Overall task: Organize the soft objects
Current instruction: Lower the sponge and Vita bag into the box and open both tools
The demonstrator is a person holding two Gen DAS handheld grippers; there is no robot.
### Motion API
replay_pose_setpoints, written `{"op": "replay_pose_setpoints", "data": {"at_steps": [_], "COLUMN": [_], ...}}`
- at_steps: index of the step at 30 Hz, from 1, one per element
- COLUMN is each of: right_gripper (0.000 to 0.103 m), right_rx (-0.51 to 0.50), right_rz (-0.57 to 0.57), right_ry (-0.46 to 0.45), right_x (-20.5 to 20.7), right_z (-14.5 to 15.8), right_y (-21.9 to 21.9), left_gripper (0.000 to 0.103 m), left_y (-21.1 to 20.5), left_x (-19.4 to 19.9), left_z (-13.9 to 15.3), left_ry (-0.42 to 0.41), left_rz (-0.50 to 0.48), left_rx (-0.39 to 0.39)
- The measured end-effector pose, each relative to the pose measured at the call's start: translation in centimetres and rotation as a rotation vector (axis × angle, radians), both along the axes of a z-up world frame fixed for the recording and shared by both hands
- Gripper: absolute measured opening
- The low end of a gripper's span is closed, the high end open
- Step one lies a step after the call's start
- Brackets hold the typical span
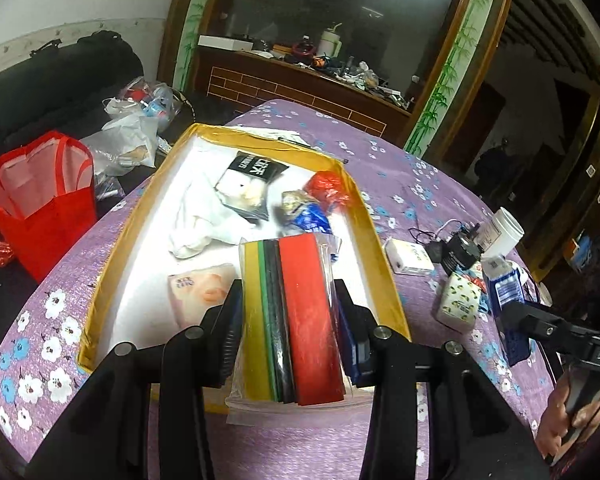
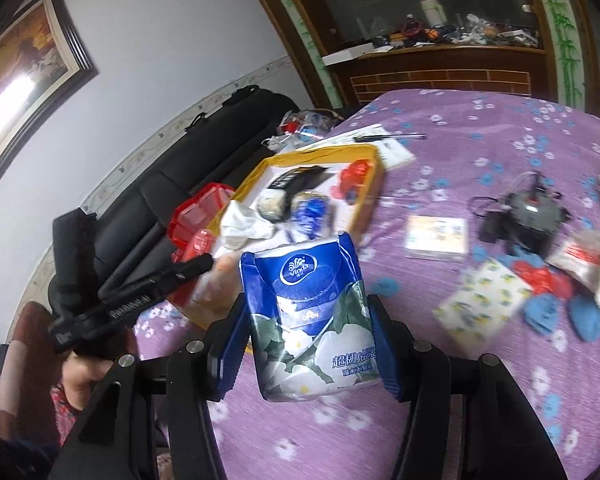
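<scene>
Left fingers [image 1: 288, 312] clamping bagged colour strips [image 1: 296, 320] over cluttered box [image 1: 374, 240]; right fingers [image 2: 308, 340] gripping tissue pack [image 2: 312, 320].

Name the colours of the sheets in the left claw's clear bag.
Yellow, green, black and red sheets, best in the left wrist view.

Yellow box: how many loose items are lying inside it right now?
5: white cloth centre-left, black-labelled packet behind it, red bag in the far right corner, blue wrapper beside that, pink tissue pack nearest. The held pack of coloured sheets may hide more.
</scene>
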State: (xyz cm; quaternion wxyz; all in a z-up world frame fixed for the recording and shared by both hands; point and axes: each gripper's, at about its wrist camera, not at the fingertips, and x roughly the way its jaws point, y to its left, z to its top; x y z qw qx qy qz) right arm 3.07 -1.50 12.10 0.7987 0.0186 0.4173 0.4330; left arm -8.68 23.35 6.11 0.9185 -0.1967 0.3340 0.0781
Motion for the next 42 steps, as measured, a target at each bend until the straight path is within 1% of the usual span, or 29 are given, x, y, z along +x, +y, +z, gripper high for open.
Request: {"op": "replay_pose_setpoints", "data": {"at_steps": [5,12,17,20,22,24,27,29,33,36,39,42], "right_gripper": [0.057,0.057,0.057,0.057,0.057,0.057,0.057,0.057,0.057,0.057,0.058,0.059], "right_rx": [-0.032,-0.06,-0.094,-0.109,-0.114,-0.139,-0.172,-0.184,-0.213,-0.224,-0.239,-0.246], "right_rz": [0.016,-0.011,-0.052,-0.081,-0.095,-0.112,-0.131,-0.141,-0.159,-0.173,-0.177,-0.166], "right_ry": [0.001,0.029,0.027,0.049,0.062,0.073,0.087,0.102,0.105,0.099,0.089,0.087], "right_x": [-0.3,1.8,4.6,6.9,8.2,9.8,11.6,12.7,14.4,15.4,15.8,16.0], "right_z": [0.2,0.7,1.2,1.1,0.9,0.3,-1.1,-2.1,-3.5,-4.1,-4.8,-5.2], "right_y": [3.9,7.3,10.2,12.0,13.0,14.5,16.2,17.1,18.4,19.0,19.5,19.8], "left_gripper": [0.039,0.039,0.039,0.039,0.039,0.039,0.04,0.04,0.04,0.04,0.04,0.04], "left_y": [1.6,4.3,6.2,7.5,8.7,9.5,10.8,11.6,12.1,11.9,11.5,11.3], "left_x": [0.6,2.6,6.6,9.4,11.1,12.7,13.6,14.0,14.8,15.5,15.9,16.1], "left_z": [-0.1,1.9,2.4,1.9,1.2,0.3,-0.7,-1.1,-1.5,-1.9,-2.1,-2.0], "left_ry": [0.014,0.005,0.054,0.109,0.138,0.169,0.195,0.203,0.219,0.226,0.226,0.22], "left_rz": [0.002,-0.008,-0.024,-0.006,0.01,0.003,0.033,0.037,0.038,0.016,-0.004,-0.009], "left_rx": [0.002,0.022,0.022,0.041,0.028,0.004,0.004,-0.016,-0.005,-0.012,-0.008,0.015]}}
